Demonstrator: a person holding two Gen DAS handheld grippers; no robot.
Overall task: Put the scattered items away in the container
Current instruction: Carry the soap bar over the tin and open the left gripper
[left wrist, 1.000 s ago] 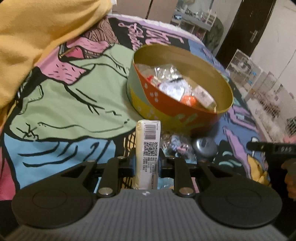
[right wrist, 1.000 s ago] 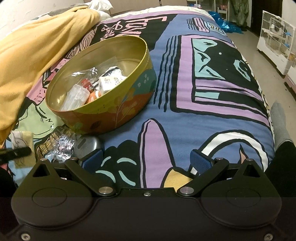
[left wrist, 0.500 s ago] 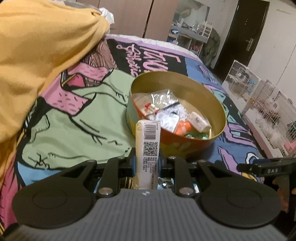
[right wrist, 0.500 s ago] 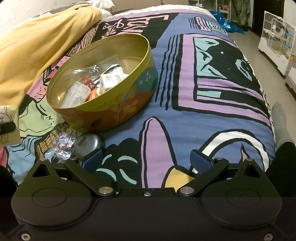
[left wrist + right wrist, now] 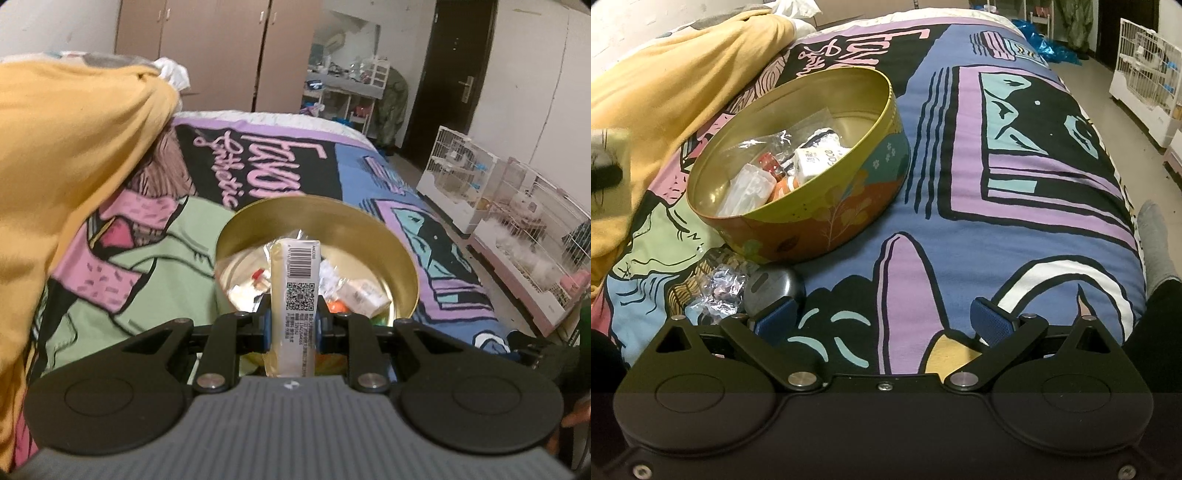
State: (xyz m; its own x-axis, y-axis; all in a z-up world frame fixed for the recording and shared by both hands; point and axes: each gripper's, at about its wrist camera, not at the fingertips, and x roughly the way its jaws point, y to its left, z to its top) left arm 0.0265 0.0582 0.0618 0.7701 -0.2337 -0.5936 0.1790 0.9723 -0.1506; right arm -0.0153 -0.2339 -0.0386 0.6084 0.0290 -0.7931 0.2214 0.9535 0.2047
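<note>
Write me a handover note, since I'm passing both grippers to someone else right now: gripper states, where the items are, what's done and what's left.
Left gripper: shut on the barcoded packet, held upright in front of the round tin.
Right gripper: open, empty, low over the bedspread.
Done: several packets already lie in the tin.
Left: drop the barcoded packet in; then collect the crinkly clear wrapper and the grey oval case, both on the bedspread just in front of the tin, close to the right gripper's left finger.

Gold-lined tin (image 5: 846, 206) showing orange floral sides; bedspread (image 5: 1015, 206) showing purple, blue, black cartoon print; yellow blanket (image 5: 66, 155) lying at ten o'clock; grey case (image 5: 775, 288).
</note>
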